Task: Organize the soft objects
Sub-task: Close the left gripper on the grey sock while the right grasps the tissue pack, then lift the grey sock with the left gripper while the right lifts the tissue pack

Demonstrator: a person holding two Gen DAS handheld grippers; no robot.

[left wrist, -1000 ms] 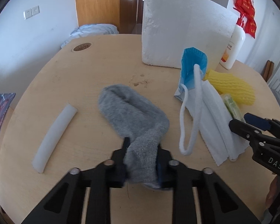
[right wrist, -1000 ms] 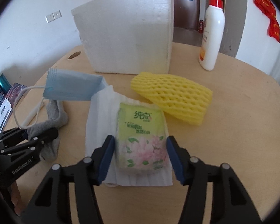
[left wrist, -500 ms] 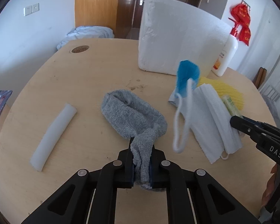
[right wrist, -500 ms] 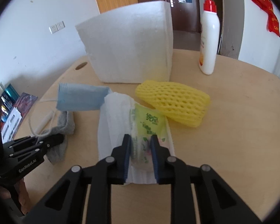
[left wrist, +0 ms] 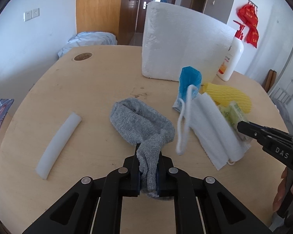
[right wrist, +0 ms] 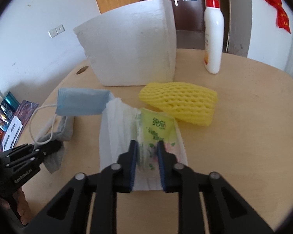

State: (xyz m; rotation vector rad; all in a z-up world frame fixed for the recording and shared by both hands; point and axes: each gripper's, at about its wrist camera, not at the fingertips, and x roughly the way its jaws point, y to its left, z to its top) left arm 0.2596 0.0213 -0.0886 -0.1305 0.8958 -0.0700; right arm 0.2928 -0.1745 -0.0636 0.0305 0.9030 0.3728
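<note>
Since the earlier frame, both pairs of jaws have been closing: the right gripper [right wrist: 146, 152], then spread wide around the green flower-printed tissue packet [right wrist: 158, 128], now pinches that packet, squeezed narrow between the blue pads. The left gripper [left wrist: 148, 167], which was loosely around the cuff of the grey knitted sock [left wrist: 140, 122], is now clamped tight on the bunched cuff.

Left wrist view: the sock's long axis runs from the jaws toward 11 o'clock, toe end away from the tool, body resting on the round light-wood table [left wrist: 87, 89]. A white foam strip [left wrist: 58, 144] lies at 9 o'clock, well apart, long axis toward 1 o'clock.

Right wrist view: the packet's long axis points toward 12 o'clock, lying on a folded white paper towel [right wrist: 115, 128]. A blue pleated face mask [right wrist: 82, 103] lies at 10 o'clock, touching the towel's far corner, one ear loop draped over the sock. A yellow foam fruit net [right wrist: 181, 101] lies at 1 o'clock, just beside the packet. A white polystyrene block [right wrist: 130, 48] stands at 12 o'clock; a white pump bottle with red cap [right wrist: 213, 39] stands at 1 o'clock.
</note>
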